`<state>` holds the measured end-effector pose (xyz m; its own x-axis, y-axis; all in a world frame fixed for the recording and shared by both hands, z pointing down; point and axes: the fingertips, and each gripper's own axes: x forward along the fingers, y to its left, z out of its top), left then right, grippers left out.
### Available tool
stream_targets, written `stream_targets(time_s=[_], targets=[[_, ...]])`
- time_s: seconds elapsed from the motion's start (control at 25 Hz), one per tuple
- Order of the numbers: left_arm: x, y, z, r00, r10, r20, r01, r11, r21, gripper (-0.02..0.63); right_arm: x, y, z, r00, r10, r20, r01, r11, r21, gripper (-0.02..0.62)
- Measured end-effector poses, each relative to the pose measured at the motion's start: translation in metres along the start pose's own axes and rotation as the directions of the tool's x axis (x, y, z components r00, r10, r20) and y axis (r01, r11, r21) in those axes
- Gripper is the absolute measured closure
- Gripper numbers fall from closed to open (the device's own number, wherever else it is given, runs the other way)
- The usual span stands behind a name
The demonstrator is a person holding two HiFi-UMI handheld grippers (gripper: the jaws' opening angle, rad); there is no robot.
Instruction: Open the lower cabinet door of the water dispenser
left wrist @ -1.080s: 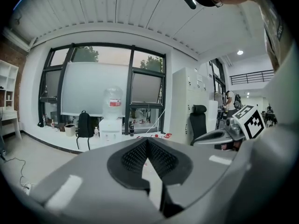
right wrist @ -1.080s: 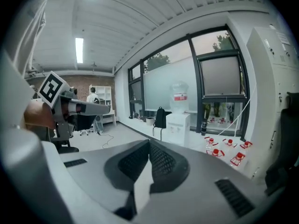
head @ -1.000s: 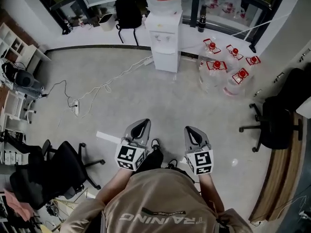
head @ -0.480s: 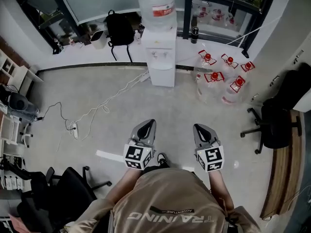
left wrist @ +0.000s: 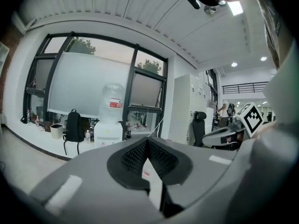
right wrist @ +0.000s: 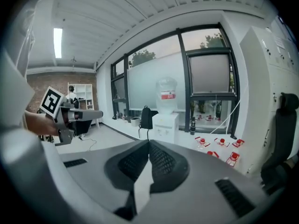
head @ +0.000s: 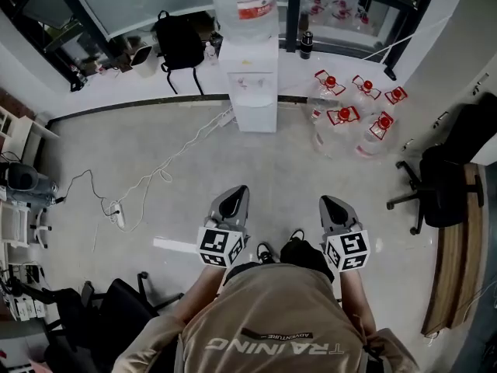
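water dispenser's lower cabinet door (head: 255, 116) plain in head view only

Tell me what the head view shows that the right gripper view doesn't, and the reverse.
Only the head view: the power strip and its white cable on the floor, and the marker cube on the right gripper.
Only the right gripper view: the ceiling light, and the right gripper's jaws closed together with nothing between them.
Both: the water dispenser by the window wall, the black backpack to its left, the red-capped bottles to its right, and the left gripper.
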<state>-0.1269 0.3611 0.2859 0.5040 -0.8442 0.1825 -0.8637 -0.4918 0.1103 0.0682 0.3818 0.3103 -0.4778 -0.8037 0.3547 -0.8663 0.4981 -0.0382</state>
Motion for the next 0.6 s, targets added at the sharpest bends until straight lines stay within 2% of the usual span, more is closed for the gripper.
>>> stream_targets(time_s=[0.12, 0.32, 0.6], targets=[[0.017, 0.011, -0.003, 1.000, 0.012, -0.022, -0.013, 1.000, -0.014, 0.604, 0.021, -0.007, 0.004, 1.000, 0.018, 0.007, -0.018, 1.000, 0.022, 0.586], [0.058, 0.016, 0.012, 0.999, 0.025, -0.034, -0.025, 1.000, 0.020, 0.604, 0.066, -0.034, 0.008, 0.997, 0.071, 0.018, -0.071, 0.997, 0.031, 0.586], [0.126, 0.016, 0.042, 0.999, 0.039, -0.032, -0.037, 0.997, 0.070, 0.604, 0.125, -0.085, 0.045, 0.987, 0.150, 0.062, -0.148, 0.988, -0.041, 0.586]])
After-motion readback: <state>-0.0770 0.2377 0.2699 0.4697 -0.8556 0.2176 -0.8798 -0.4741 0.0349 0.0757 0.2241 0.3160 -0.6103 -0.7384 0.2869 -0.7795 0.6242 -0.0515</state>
